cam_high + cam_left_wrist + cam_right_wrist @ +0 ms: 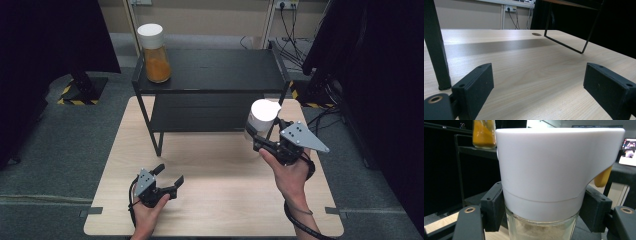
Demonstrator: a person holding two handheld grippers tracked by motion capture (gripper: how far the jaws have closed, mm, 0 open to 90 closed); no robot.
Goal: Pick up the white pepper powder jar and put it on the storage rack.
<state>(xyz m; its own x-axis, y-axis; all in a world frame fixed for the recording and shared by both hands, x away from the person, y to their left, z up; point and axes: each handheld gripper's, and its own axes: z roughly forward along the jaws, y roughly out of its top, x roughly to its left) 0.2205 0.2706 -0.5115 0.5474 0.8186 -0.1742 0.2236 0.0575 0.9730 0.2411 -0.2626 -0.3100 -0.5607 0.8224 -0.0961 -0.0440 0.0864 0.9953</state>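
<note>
A glass jar with a tall white lid (263,116) (554,167) and pale powder inside is held above the table's right side, in front of the black shelf. My right gripper (263,136) (546,210) is shut on it, both jaws pressed against the jar just under the lid. A second jar with a white lid and orange powder (154,54) (483,133) stands on the shelf's top at its left end. My left gripper (169,176) (537,87) rests low over the table near the front left, open, with bare wood between its jaws.
The black two-level metal shelf (210,75) stands at the back of the wooden table (220,200); its front left leg (435,50) is close to my left gripper. Dark curtains and stand bases flank the table. Cables hang at the back wall.
</note>
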